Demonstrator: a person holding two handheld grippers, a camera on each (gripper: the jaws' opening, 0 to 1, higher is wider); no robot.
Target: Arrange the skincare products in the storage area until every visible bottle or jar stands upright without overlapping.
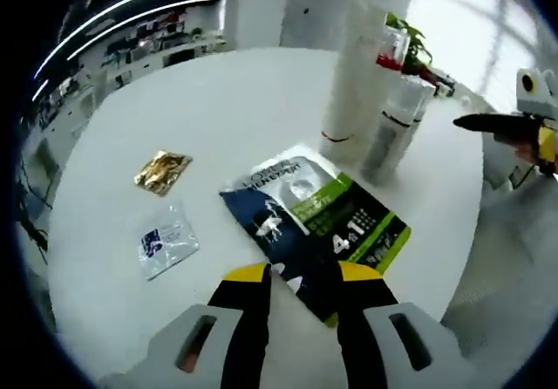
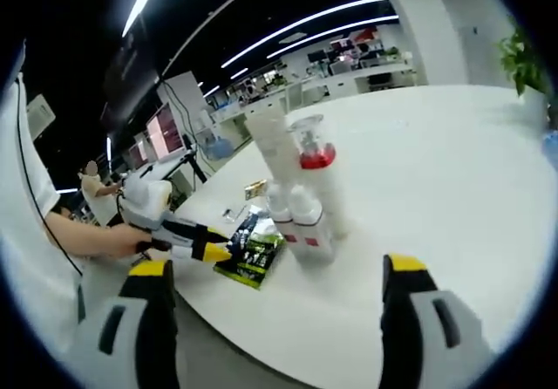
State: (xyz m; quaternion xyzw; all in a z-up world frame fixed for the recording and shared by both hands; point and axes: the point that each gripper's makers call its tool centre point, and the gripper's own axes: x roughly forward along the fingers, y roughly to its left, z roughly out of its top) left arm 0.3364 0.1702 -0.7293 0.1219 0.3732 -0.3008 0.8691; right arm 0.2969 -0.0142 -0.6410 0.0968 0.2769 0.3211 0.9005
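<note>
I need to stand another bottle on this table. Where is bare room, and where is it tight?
The white table is bare on the broad stretch between the upright bottles and the plant. In the left gripper view there is also free surface beyond the gold sachet. It is crowded around the dark sachet, where the left tongs sit.

In the left gripper view, the dark blue and green sachet (image 1: 318,219) lying flat on the desk (image 1: 218,110) carries a large white "4 in 1" toward its 4 o'clock end. A line of white lettering across its 11 o'clock end is too blurred to read.
</note>
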